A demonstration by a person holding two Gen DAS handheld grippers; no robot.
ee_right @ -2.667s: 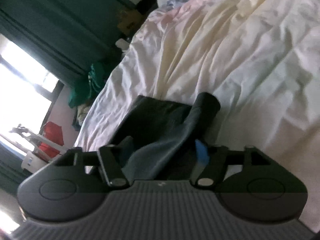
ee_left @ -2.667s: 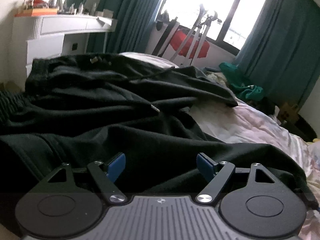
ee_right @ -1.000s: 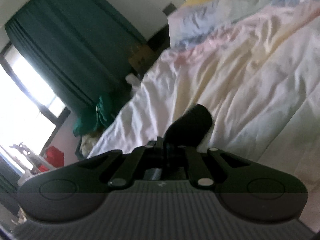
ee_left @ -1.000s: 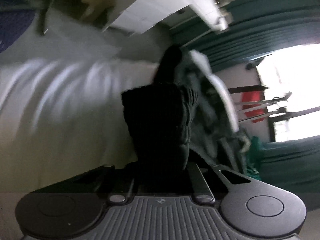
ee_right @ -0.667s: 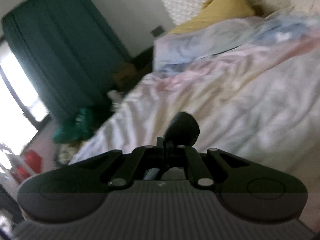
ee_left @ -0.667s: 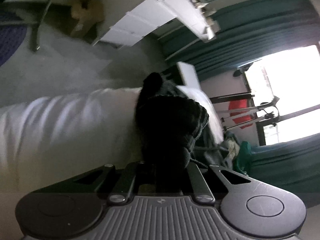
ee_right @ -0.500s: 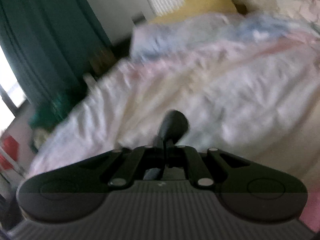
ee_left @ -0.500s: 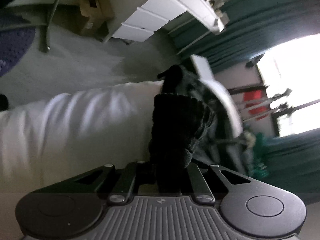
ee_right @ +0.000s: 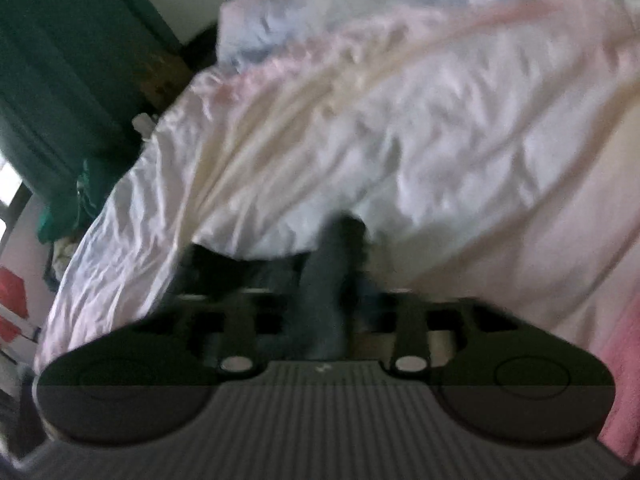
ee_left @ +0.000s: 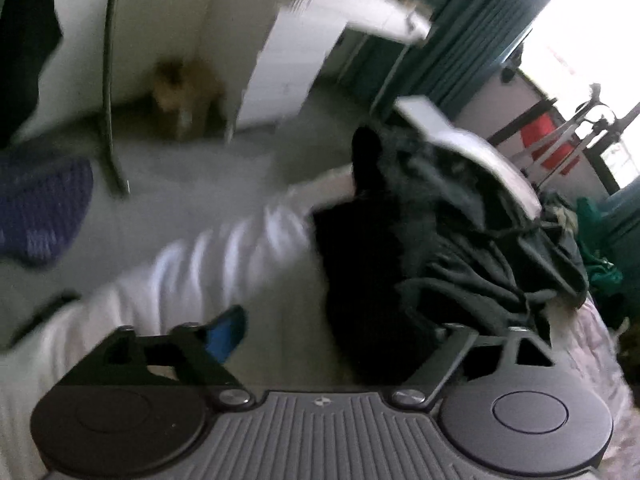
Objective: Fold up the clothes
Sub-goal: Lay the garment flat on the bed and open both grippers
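A black garment (ee_left: 380, 272) lies bunched on the white bed sheet (ee_left: 192, 272), its folds running off to the right. My left gripper (ee_left: 340, 334) hovers just above its near edge. Its jaws are opening and stand wide, with the blue pad (ee_left: 226, 334) over bare sheet and nothing pinched. In the blurred right wrist view, a dark fold of the same garment (ee_right: 332, 276) rises between the jaws of my right gripper (ee_right: 320, 300). Those jaws are opening too, and gaps show on both sides of the cloth. The pale rumpled bed cover (ee_right: 400, 140) stretches beyond it.
Beside the bed is grey floor with a white dresser (ee_left: 296, 68), a cardboard box (ee_left: 184, 96), a blue mat (ee_left: 40, 208) and a thin stand leg (ee_left: 108, 80). Teal curtains (ee_right: 60, 60), a red rack (ee_left: 548, 144) and green clothes (ee_left: 600, 264) lie past the bed's far end.
Both grippers were shut on the black garment; now their jaws have spread and the cloth has dropped onto the bed. The left view has rolled and lifted.
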